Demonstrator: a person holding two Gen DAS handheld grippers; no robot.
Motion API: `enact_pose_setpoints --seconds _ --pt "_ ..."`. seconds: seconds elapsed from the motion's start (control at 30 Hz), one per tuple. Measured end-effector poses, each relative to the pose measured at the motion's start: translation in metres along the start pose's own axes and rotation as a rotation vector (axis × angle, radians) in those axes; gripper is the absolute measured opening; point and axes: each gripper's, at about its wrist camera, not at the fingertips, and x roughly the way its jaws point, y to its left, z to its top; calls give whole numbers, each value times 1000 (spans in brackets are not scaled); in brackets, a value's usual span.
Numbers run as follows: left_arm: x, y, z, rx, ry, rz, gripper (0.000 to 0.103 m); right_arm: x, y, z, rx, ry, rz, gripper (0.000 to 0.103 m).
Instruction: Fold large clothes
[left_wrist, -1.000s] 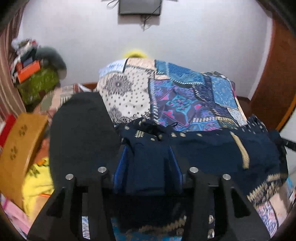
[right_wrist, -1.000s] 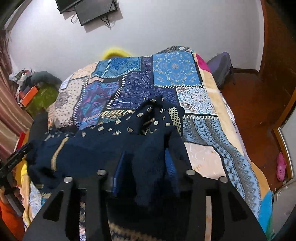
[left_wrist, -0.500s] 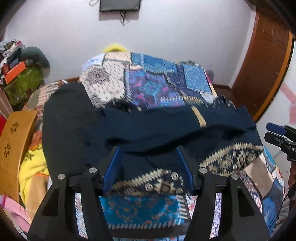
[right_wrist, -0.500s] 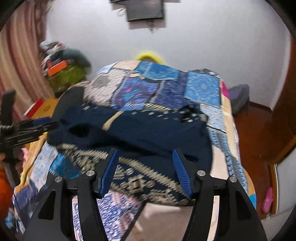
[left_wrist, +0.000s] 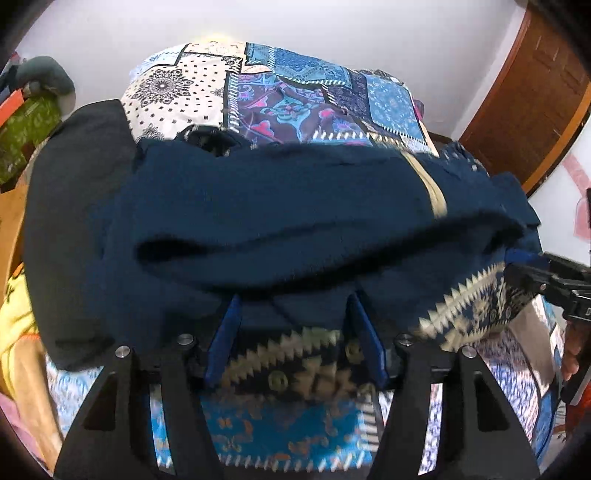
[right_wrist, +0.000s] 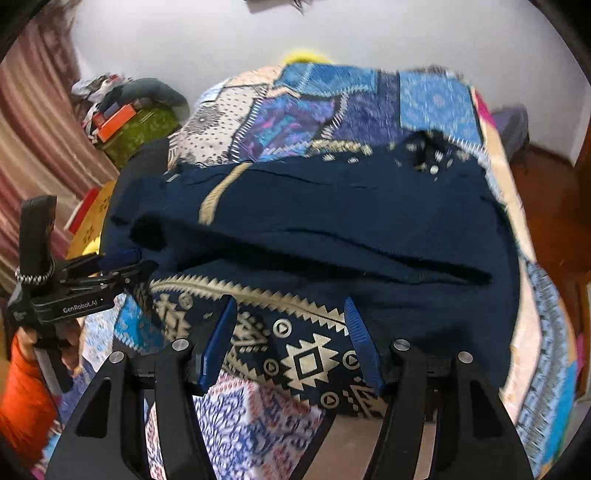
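A large navy garment (left_wrist: 295, 206) with a cream zigzag hem band (left_wrist: 291, 365) lies folded across the patchwork bedspread (left_wrist: 295, 92). My left gripper (left_wrist: 293, 299) hangs open over the hem's left part, its blue pads apart and not pressing the cloth. In the right wrist view the same garment (right_wrist: 332, 214) fills the middle, and its patterned hem (right_wrist: 310, 362) lies under my open right gripper (right_wrist: 290, 301). The left gripper (right_wrist: 125, 264) shows at the garment's left corner. The right gripper (left_wrist: 524, 266) appears at the right corner in the left wrist view.
A black cloth (left_wrist: 74, 184) lies on the bed left of the garment. A green box with clutter (right_wrist: 144, 129) stands by the striped curtain. A wooden door (left_wrist: 528, 92) and wooden floor (right_wrist: 554, 206) lie to the right. An orange sleeve (right_wrist: 22, 398) holds the left tool.
Both grippers held bunched navy fabric a second ago. They have let go, the jaws now stand wider, and both have sunk and tipped down. The garment now lies folded on the bed.
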Motion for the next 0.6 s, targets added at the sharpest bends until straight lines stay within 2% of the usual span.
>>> enact_pose_setpoints --seconds 0.17,0.2,0.27,0.37,0.47,0.53,0.6 --pt "15 13 43 -23 -17 -3 60 9 -12 29 44 6 64 56" --pt "17 15 50 -16 -19 -1 60 8 -12 38 38 -12 50 56" --pt "22 18 68 14 -38 51 60 5 -15 54 25 -54 -24 56" --pt "32 26 98 59 -71 189 60 4 -24 78 26 -114 -108 56" --pt "29 42 121 -3 -121 271 60 -1 -32 90 63 -186 -239 56" --pt "18 51 127 -50 -166 281 60 -6 -34 91 68 -211 -260 56" --pt "7 56 128 -78 -194 253 60 -12 -34 87 57 -220 -249 56"
